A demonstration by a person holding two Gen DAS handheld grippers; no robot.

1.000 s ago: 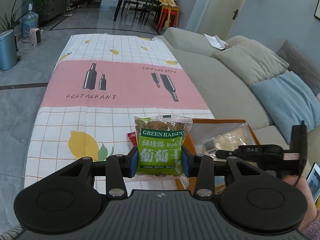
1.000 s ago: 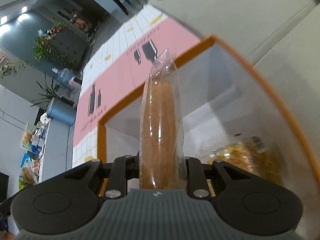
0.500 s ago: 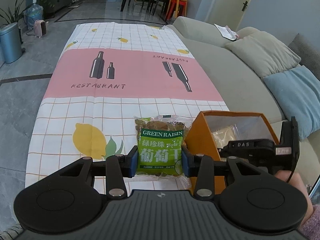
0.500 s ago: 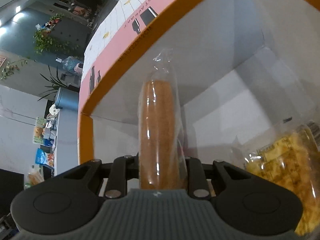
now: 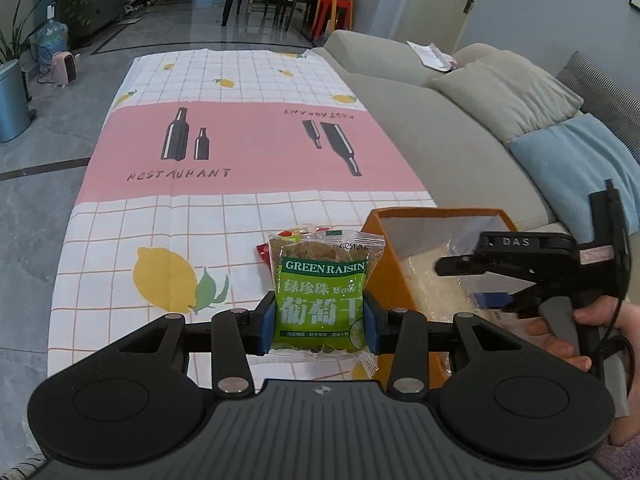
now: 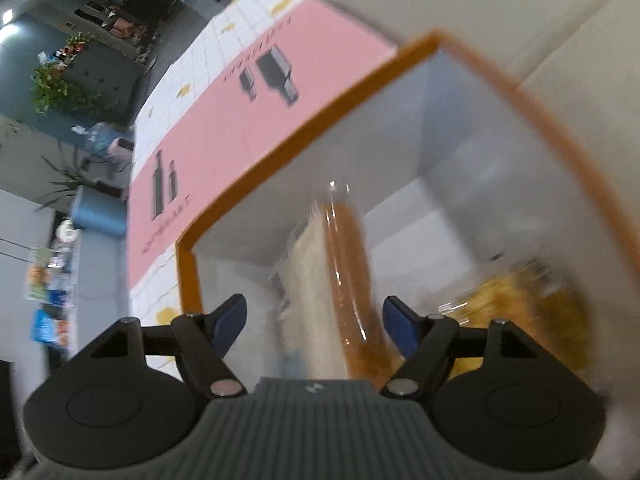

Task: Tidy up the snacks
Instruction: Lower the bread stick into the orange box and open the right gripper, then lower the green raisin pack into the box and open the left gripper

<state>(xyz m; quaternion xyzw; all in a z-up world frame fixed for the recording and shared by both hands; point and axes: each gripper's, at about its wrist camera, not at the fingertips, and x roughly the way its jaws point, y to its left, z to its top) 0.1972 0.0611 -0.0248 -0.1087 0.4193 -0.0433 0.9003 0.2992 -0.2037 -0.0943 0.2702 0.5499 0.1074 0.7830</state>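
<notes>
My left gripper (image 5: 319, 322) is shut on a green raisin packet (image 5: 322, 296) and holds it above the tablecloth, just left of the orange box (image 5: 384, 264). My right gripper (image 6: 315, 320) is open over the inside of the orange box (image 6: 304, 136). A clear-wrapped brown bread snack (image 6: 348, 280) stands between its spread fingers, leaning against a pale packet, and no pad touches it. A yellow snack bag (image 6: 532, 308) lies in the box at the right. The right gripper also shows in the left wrist view (image 5: 480, 280), reaching into the box.
A red snack packet (image 5: 266, 250) lies on the tablecloth (image 5: 240, 160) behind the raisin packet. A grey sofa (image 5: 460, 140) with cushions runs along the table's right side. A blue bin (image 5: 12, 100) stands on the floor at far left.
My right gripper has opened and let go of the bread snack inside the box. My left gripper has kept hold of the raisin packet and drawn back slightly.
</notes>
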